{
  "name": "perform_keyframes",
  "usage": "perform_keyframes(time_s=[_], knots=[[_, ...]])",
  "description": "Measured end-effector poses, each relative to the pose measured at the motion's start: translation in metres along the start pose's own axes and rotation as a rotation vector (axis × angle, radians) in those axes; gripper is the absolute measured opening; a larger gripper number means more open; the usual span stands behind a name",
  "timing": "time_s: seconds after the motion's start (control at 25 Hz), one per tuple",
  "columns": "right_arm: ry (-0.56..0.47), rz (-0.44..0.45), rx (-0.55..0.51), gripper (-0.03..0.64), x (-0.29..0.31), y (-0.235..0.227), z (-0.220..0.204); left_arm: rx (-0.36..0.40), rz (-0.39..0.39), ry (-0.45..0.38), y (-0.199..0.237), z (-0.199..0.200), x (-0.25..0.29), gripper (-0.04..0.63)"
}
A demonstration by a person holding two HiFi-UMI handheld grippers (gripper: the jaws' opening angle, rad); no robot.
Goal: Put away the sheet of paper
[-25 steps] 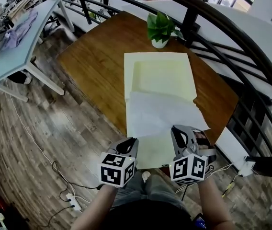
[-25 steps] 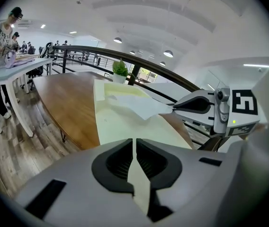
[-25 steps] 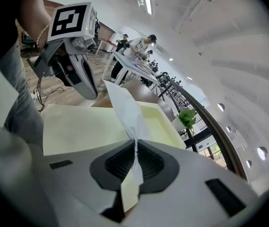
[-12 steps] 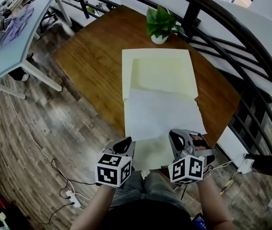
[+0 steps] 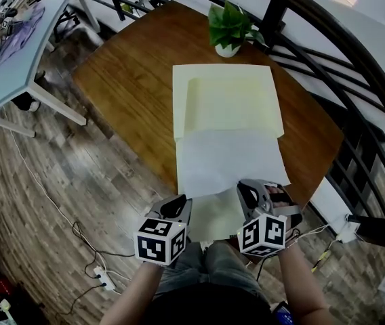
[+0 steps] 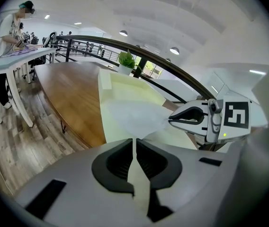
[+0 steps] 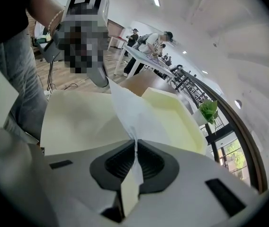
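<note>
A white sheet of paper [image 5: 230, 160] lies stretched over a pale yellow open folder [image 5: 226, 97] on the brown wooden table [image 5: 131, 87]. My left gripper [image 5: 183, 202] is shut on the sheet's near left edge, and my right gripper [image 5: 248, 189] is shut on its near right edge. In the left gripper view the paper [image 6: 134, 115] runs forward out of the closed jaws [image 6: 134, 148], and the right gripper [image 6: 172, 119] pinches it further to the right. In the right gripper view the paper [image 7: 130, 105] rises from the closed jaws [image 7: 135, 148] toward the left gripper [image 7: 103, 82].
A potted green plant [image 5: 230, 29] stands at the table's far edge. A black curved railing [image 5: 328, 53] runs along the far and right sides. A grey table [image 5: 16, 53] stands at the left, with cables [image 5: 97, 276] on the wooden floor. People stand at a far table [image 7: 148, 63].
The sheet has come down and flattened over the folder; its far edge is smoother. My right gripper has sunk a little with it. The left gripper has hardly moved.
</note>
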State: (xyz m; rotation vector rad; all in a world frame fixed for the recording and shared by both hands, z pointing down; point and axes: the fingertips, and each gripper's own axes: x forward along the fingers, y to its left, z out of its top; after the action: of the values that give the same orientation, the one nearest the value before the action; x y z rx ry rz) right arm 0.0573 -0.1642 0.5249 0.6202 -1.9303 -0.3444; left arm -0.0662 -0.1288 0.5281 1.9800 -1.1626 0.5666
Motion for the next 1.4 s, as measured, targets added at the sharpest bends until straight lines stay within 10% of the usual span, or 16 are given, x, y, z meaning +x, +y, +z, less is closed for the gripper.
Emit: perform_keyframes(time_s=[1.4], knots=[[0.122,-0.018,0.066,0.037,0.082,-0.07,0.013,0.035,-0.084,0.01,0.042,0.066,0.042,0.034]])
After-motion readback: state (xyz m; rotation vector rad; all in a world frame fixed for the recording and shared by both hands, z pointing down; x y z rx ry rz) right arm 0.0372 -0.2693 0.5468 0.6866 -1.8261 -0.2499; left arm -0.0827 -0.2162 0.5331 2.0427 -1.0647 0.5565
